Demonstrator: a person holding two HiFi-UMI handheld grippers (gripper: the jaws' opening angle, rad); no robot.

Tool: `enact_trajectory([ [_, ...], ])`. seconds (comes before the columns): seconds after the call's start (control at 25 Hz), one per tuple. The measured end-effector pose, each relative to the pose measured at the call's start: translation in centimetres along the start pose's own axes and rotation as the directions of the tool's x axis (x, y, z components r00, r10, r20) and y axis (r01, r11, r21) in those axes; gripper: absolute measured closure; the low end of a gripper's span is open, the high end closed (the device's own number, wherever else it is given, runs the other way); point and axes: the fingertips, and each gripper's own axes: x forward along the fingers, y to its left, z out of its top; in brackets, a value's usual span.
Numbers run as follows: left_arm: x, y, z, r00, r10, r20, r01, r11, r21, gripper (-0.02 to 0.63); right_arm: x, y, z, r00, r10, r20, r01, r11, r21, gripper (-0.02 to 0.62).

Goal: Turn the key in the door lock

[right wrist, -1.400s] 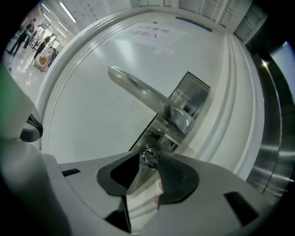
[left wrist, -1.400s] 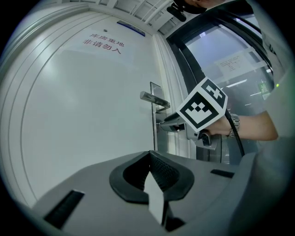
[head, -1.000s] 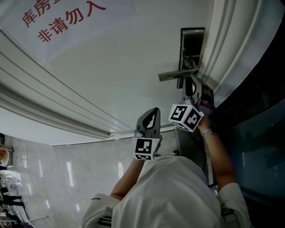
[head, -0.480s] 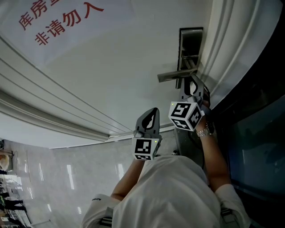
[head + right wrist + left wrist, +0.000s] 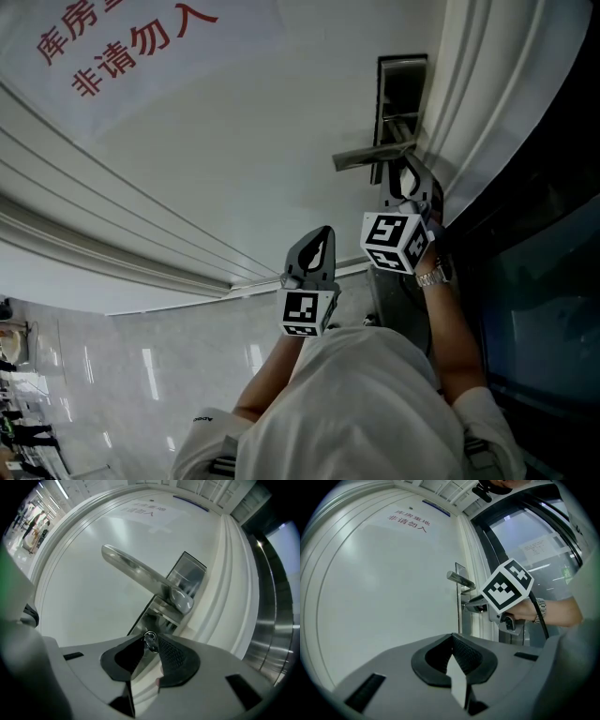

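Observation:
A silver lever handle (image 5: 370, 157) and its lock plate (image 5: 401, 89) sit at the white door's right edge. In the right gripper view the handle (image 5: 140, 573) crosses above a small key (image 5: 150, 641) with a ring, which stands in the lock below it. My right gripper (image 5: 151, 640) is level at the lock with the key between its jaw tips. The jaws are opening and the pads stand just off the key. In the head view this gripper (image 5: 410, 183) is under the handle. My left gripper (image 5: 319, 248) hangs back from the door, shut and empty.
A paper sign with red print (image 5: 122, 42) is stuck on the door's upper part. Ribbed white frame moulding (image 5: 478, 103) runs beside the lock, with dark glass (image 5: 553, 281) beyond it. A pale marble floor (image 5: 122, 375) lies below. My right wrist wears a watch (image 5: 431, 277).
The right gripper has rolled about its own axis at the lock, so its marker cube shows a different tilt. The left gripper has not moved.

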Motion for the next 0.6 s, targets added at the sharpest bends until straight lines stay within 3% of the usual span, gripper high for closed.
enact_trajectory([
  [0.24,-0.1,0.2,-0.1,1.000,0.002,-0.007,-0.002,1.000,0.010,0.597,-0.6,-0.1,-0.2,0.998,-0.060,0.019,0.059,0.997,0.042,0.511],
  [0.6,-0.1,0.7,-0.1,1.000,0.020,-0.012,-0.020,1.000,0.012,0.598,-2.2,-0.3,-0.7,1.000,-0.005,0.027,0.000,0.984,0.176,0.511],
])
